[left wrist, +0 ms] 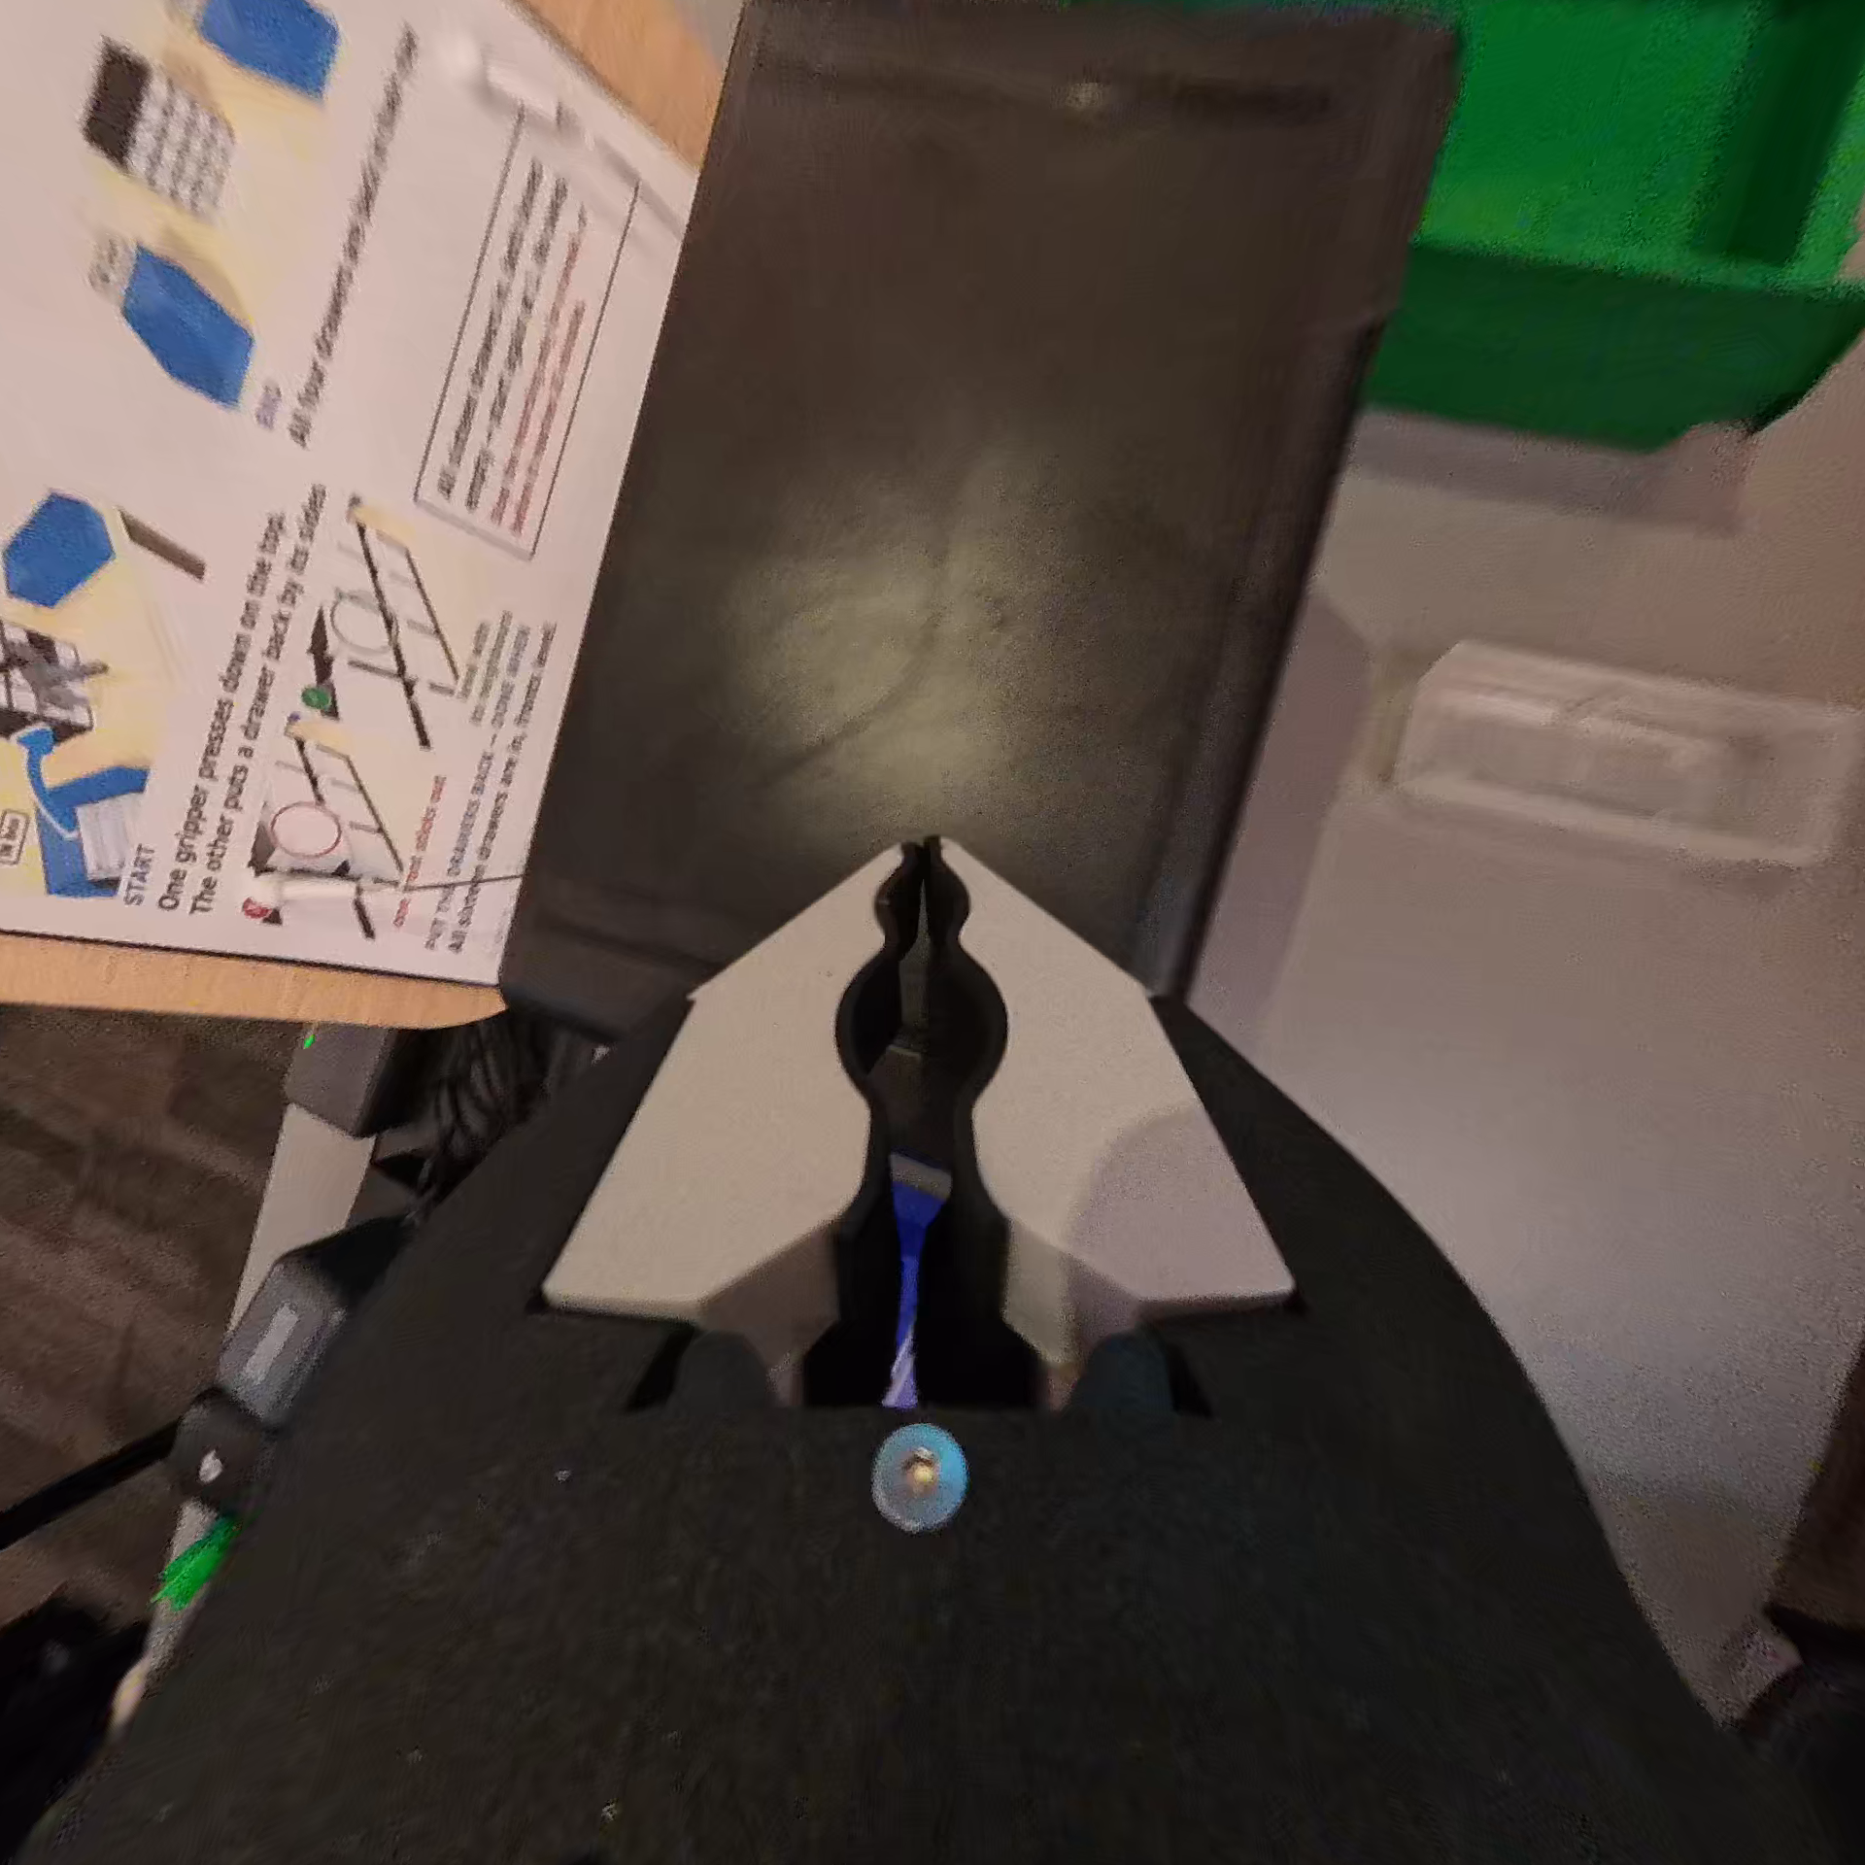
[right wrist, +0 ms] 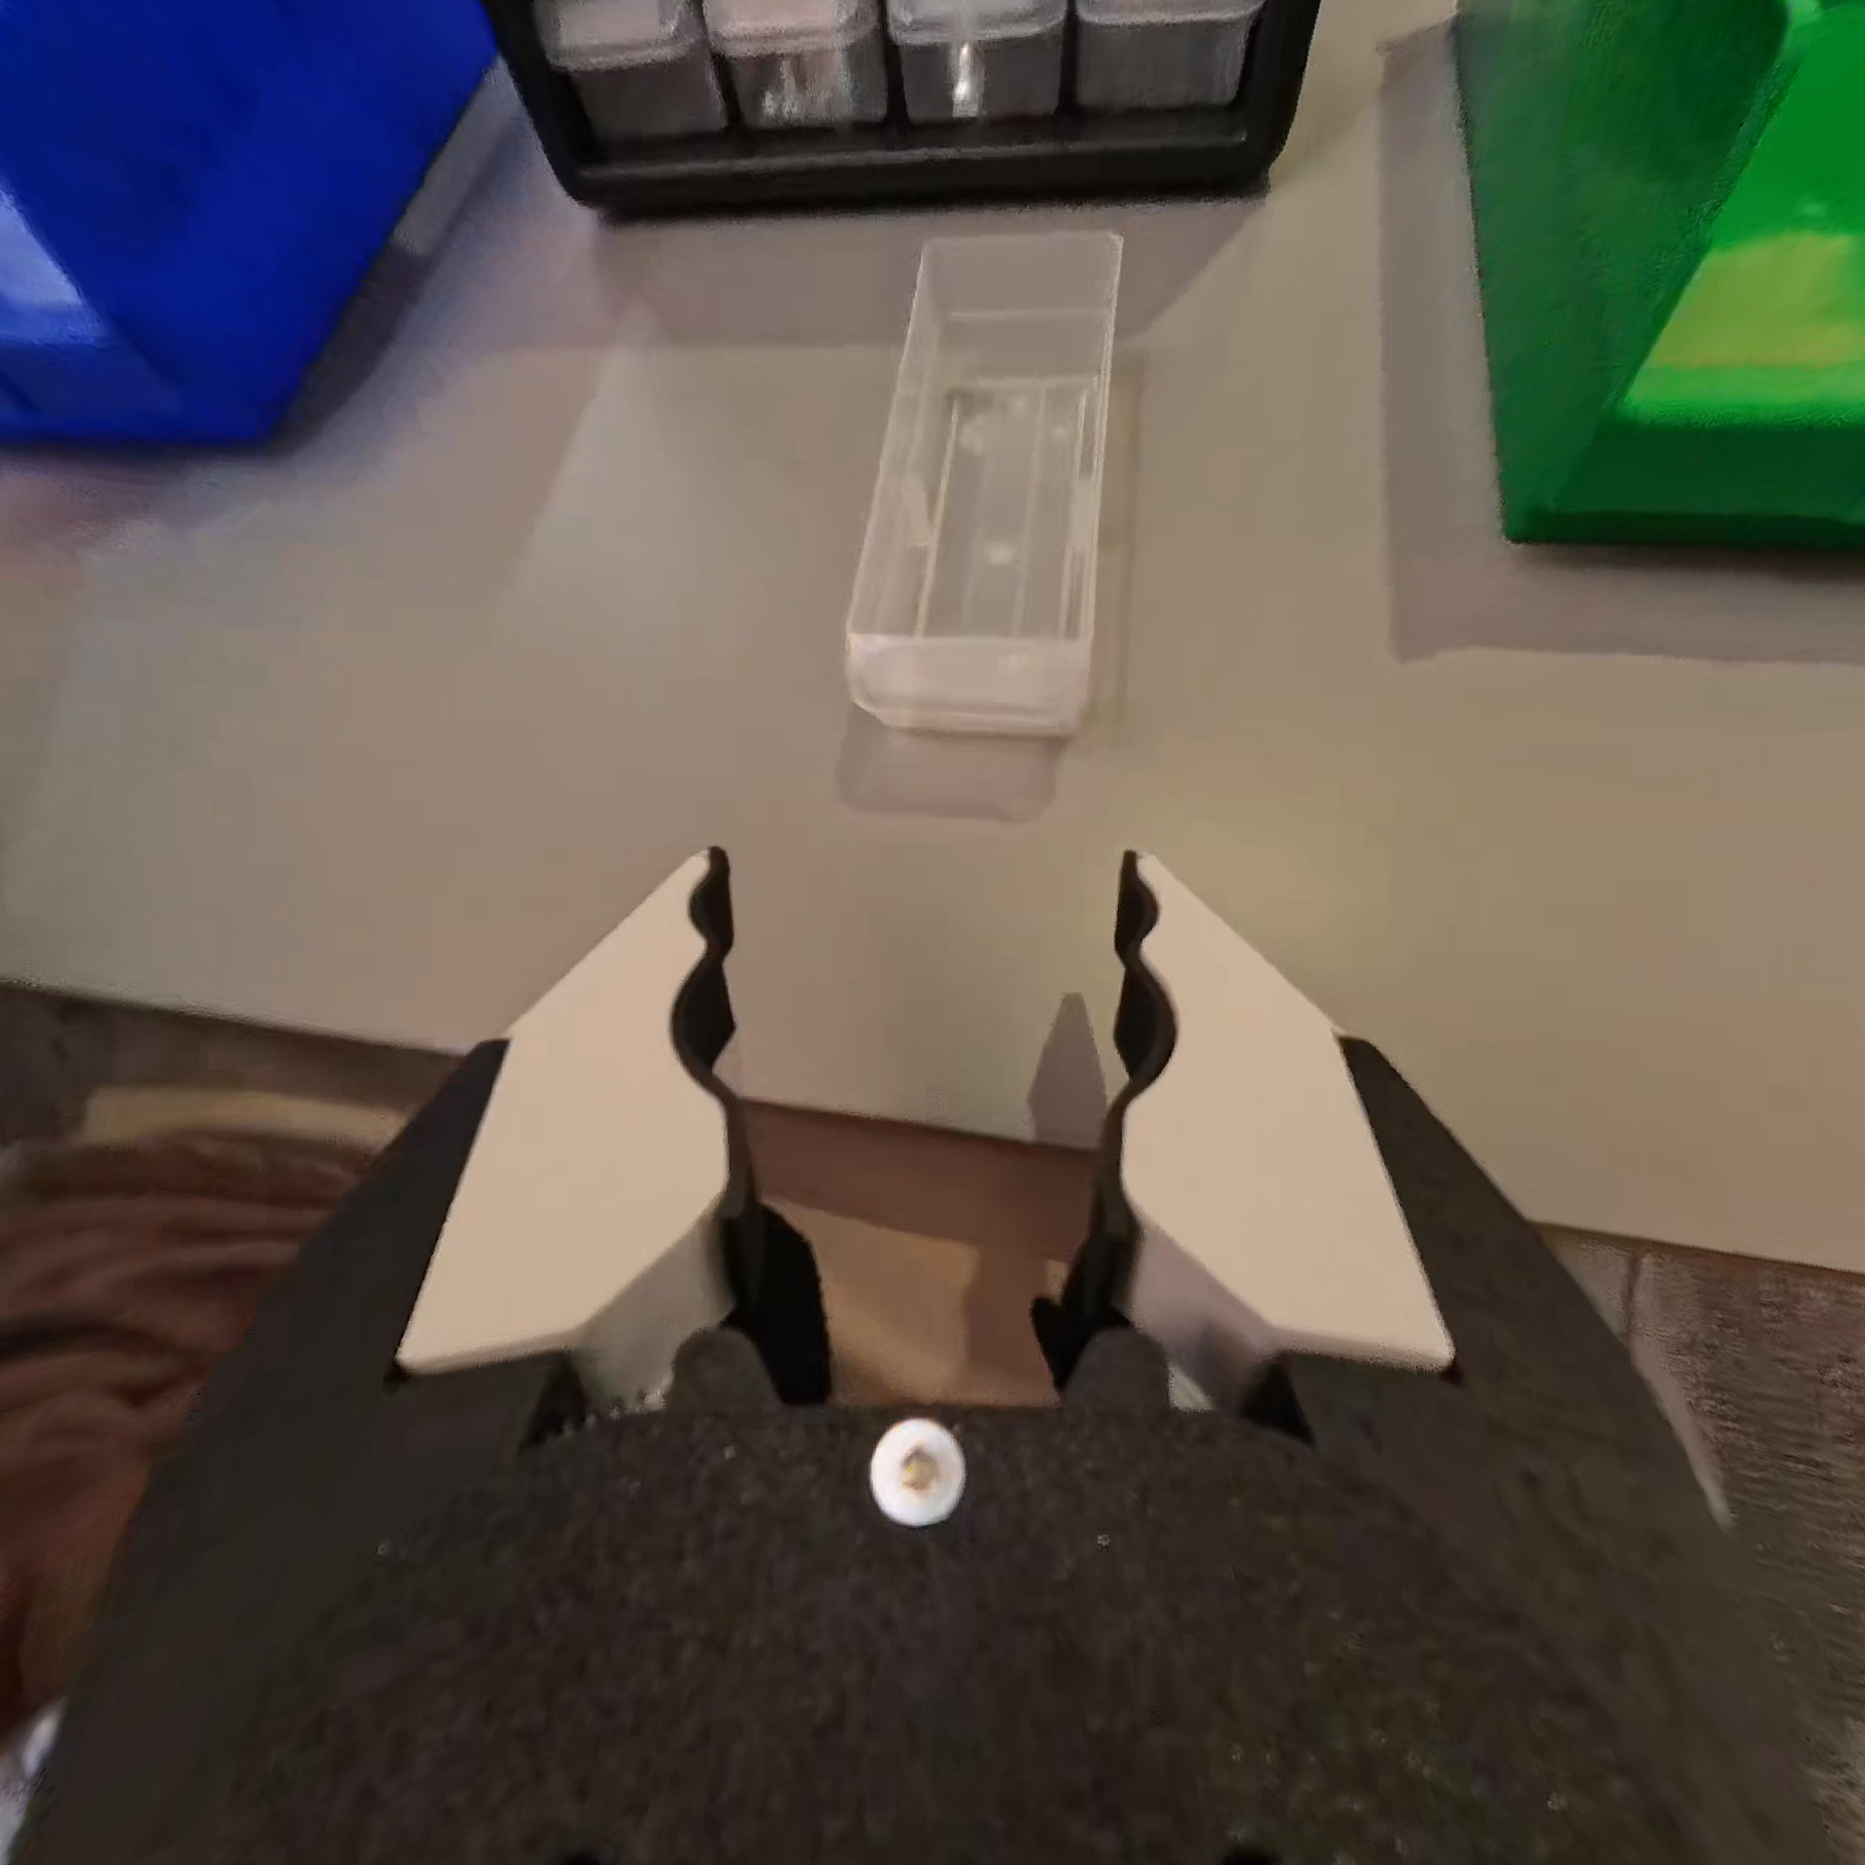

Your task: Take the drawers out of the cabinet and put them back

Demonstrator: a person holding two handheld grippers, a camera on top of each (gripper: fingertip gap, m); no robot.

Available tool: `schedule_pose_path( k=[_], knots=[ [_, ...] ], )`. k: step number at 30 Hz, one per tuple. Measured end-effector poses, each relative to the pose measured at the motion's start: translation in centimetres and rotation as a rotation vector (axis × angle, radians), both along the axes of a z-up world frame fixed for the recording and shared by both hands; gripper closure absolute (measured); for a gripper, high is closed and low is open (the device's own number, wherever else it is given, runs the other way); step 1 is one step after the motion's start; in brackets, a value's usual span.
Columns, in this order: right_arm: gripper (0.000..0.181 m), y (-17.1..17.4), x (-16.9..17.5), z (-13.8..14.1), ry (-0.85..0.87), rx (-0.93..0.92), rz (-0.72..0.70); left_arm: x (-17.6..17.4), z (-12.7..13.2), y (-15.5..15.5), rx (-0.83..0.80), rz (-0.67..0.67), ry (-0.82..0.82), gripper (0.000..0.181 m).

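The clear plastic drawer lies alone on the grey bench before the black cabinet, looking light, stiff and slick (thin walls, likely brittle), best pinched across its long sides by the spread right claw, while the left claw rests closed atop the cabinet.

printed sheet lying at the counter's near left corner | carrying black and red lines of print, small pictures, a boxed note | cabinet, clear drawer, blue and green bins showing no writing
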State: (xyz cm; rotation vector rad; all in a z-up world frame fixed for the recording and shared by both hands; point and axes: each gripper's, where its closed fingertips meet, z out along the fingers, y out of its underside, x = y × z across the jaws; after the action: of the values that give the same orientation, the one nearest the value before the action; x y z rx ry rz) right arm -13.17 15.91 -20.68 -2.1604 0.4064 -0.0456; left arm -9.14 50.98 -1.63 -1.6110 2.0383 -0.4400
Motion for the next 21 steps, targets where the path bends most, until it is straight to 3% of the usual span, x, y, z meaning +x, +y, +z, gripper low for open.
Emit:
schedule_pose_path(
  k=[3,11,17,21],
  knots=[
    [0.098,2.1,0.9,-0.6,-0.048,-0.005,-0.065,0.4,-1.7,-0.1,-0.053,-0.009,0.035,0.181],
    [0.103,4.6,2.4,-2.5,-0.059,-0.059,-0.078,0.5,-1.8,-0.5,0.077,0.047,-0.029,0.181],
    [0.103,6.5,3.5,-3.3,-0.097,-0.108,-0.094,0.4,-1.9,-0.5,0.004,0.102,-0.012,0.181],
    [0.116,7.3,3.5,-3.9,-0.103,-0.140,-0.093,0.4,-1.9,-0.5,-0.001,0.110,-0.006,0.181]
  ],
)
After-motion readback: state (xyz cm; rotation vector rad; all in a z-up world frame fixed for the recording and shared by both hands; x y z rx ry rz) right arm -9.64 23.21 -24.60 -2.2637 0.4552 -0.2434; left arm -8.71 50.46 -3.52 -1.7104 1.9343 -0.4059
